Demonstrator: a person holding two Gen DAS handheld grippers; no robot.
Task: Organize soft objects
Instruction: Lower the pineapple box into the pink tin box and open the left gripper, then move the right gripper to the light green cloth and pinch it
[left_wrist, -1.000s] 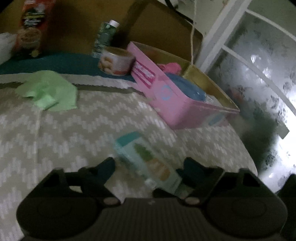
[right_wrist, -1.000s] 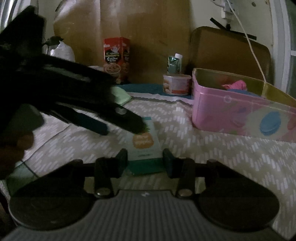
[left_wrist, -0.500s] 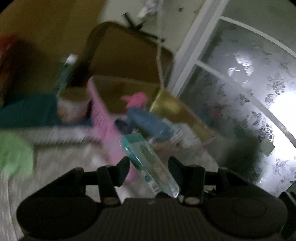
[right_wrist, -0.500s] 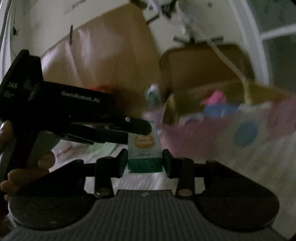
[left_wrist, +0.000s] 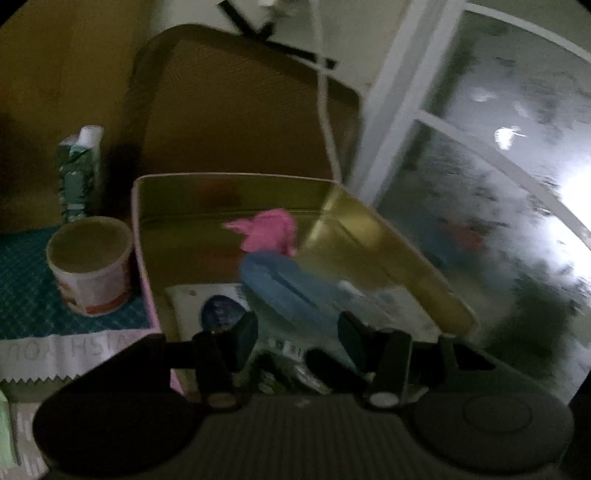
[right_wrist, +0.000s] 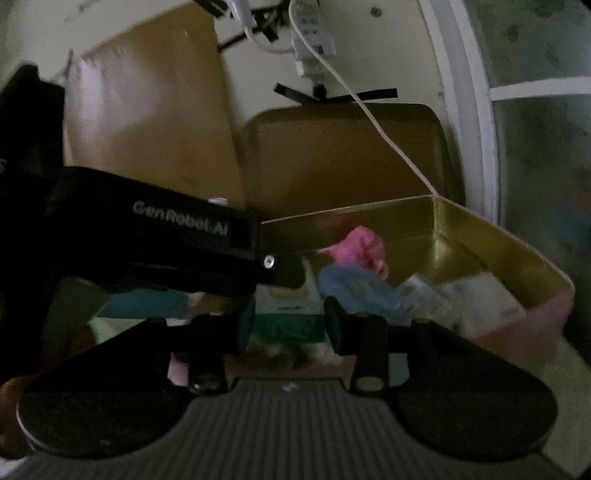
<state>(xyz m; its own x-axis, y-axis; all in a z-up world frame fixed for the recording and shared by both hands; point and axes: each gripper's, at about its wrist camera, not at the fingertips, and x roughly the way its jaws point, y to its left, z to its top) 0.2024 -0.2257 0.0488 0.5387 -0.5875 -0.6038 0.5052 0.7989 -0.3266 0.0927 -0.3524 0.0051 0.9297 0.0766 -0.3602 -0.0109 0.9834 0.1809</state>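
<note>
Tongs (right_wrist: 290, 319) on the right clamped a teal tissue pack (right_wrist: 290, 314), while the left tongs (left_wrist: 297, 334), jaws just closed further, pinched its other end above the pink tin (right_wrist: 517, 240). Lowering it level into the bare near corner looked wisest. Farther in lay a blue cloth (right_wrist: 354, 290), white packets (right_wrist: 476, 291) and a pink cloth (right_wrist: 356, 247).

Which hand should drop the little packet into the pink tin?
Probably right. Its fingers clearly pinch the packet upright at the tin's edge. The left gripper also hovers over the tin, but its grip looks blurry there.
</note>
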